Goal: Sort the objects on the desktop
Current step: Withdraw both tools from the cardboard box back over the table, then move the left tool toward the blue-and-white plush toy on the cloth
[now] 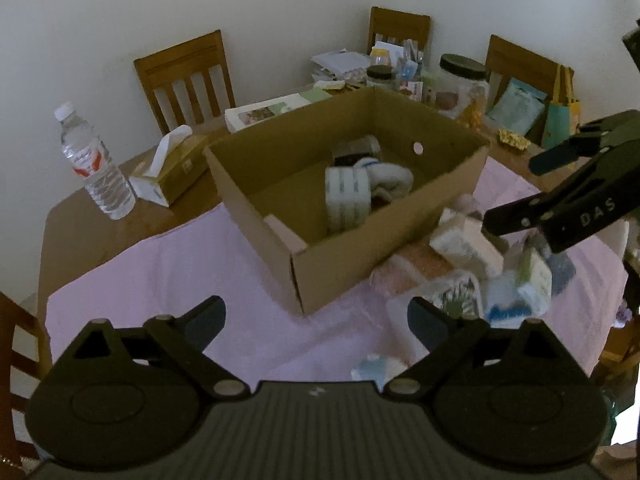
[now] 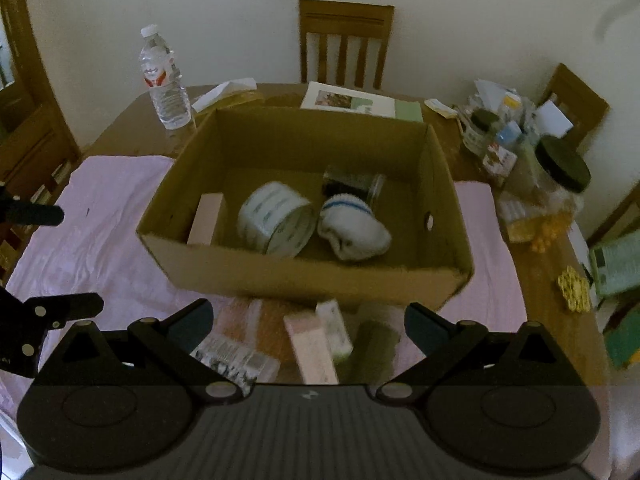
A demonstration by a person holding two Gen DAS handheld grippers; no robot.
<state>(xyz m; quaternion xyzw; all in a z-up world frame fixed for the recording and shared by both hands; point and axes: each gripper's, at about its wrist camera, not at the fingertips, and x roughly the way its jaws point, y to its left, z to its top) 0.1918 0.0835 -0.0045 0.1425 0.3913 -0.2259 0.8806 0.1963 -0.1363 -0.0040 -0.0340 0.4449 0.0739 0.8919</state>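
An open cardboard box [image 1: 348, 264] [image 2: 304, 280] stands on a pink cloth [image 1: 168, 276] [image 2: 100, 232]. Inside lie a roll of tape [image 2: 276, 218] [image 1: 348, 196], a rolled white sock [image 2: 352, 228] [image 1: 392, 178], a clear jar [image 2: 354, 184] and a pink carton [image 2: 206, 218]. Small cartons and packets are piled beside the box, among them a pale carton [image 1: 468, 244] and a pink carton [image 2: 312, 348]. My left gripper [image 1: 316, 312] [image 2: 72, 260] hangs open over bare cloth. My right gripper [image 2: 308, 312] [image 1: 514, 192] is open above the pile, gripping nothing.
A water bottle [image 1: 96, 164] [image 2: 164, 80] and a tissue box [image 1: 172, 168] stand on the wooden table left of the box. A booklet [image 2: 348, 100] lies behind it. Jars and papers [image 1: 464, 84] [image 2: 560, 168] crowd the far right corner. Wooden chairs [image 1: 188, 76] ring the table.
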